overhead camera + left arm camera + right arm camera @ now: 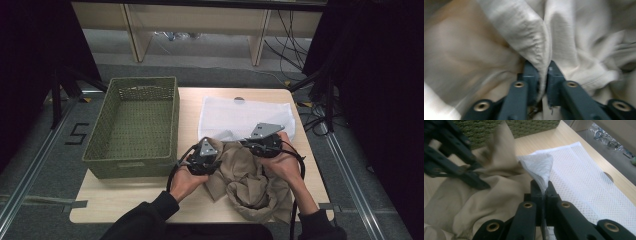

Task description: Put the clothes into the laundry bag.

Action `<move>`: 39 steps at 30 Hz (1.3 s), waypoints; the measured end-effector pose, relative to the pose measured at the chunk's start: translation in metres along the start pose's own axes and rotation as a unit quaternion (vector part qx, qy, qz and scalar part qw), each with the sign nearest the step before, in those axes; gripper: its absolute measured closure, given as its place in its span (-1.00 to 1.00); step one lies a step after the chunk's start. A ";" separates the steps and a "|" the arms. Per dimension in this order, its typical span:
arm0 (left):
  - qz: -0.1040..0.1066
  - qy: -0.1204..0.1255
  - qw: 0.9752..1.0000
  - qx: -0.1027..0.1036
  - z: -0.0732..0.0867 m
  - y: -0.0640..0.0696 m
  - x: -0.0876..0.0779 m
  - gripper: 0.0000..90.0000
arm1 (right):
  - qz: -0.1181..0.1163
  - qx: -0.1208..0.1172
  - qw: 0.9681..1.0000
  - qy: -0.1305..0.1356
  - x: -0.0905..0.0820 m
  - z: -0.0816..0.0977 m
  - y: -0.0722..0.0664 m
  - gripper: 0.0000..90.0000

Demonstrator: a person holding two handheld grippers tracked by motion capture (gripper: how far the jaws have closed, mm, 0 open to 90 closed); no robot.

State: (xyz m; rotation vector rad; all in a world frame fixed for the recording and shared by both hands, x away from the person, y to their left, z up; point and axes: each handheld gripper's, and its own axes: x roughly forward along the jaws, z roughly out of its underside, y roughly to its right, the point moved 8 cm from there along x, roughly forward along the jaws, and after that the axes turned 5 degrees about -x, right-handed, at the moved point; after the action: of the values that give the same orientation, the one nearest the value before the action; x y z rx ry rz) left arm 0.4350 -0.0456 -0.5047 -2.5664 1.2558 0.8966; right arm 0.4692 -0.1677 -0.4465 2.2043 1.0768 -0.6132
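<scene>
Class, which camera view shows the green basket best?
The high view: the whole basket shows, open top and inside included. The right gripper view catches just a strip of its woven wall. The left gripper view shows cloth.

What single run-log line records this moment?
left gripper: shut on beige cloth | right gripper: shut on white mesh bag corner | basket: beside

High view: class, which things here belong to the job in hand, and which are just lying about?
In the job:
beige garment
mesh bag
left gripper
right gripper

Lying about:
green basket
cables on the floor
</scene>
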 end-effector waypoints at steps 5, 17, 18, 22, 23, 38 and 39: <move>0.045 0.002 0.998 0.043 -0.012 0.041 0.017 0.90 | 0.003 -0.001 1.000 0.006 -0.004 -0.005 -0.002 0.99; -0.013 -0.022 0.999 0.020 -0.001 0.000 0.019 0.13 | -0.005 0.001 1.000 0.006 -0.004 -0.001 -0.001 0.99; -0.018 -0.021 0.999 0.021 -0.002 -0.001 0.011 -0.01 | -0.005 0.004 1.000 0.007 -0.004 0.000 0.000 0.99; -0.070 -0.014 0.997 0.038 -0.010 -0.019 -0.023 -0.38 | -0.004 0.000 1.000 0.005 -0.004 -0.001 -0.001 0.99; -0.081 -0.018 0.996 0.034 -0.011 -0.024 -0.026 -0.46 | -0.004 -0.001 1.000 0.004 -0.004 -0.001 -0.002 0.99; 0.074 -0.089 0.993 -0.001 0.019 0.002 0.006 0.68 | -0.009 0.000 1.000 0.003 -0.001 -0.002 -0.002 0.99; 0.088 -0.084 0.993 0.003 0.018 0.011 0.007 0.67 | -0.007 0.002 1.000 0.000 -0.001 -0.002 -0.003 0.99</move>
State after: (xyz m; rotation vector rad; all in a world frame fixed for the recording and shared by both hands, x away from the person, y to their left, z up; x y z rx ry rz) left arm 0.4219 -0.0508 -0.5219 -2.3451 1.4474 1.1132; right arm 0.4664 -0.1654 -0.4456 2.2021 1.0923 -0.6223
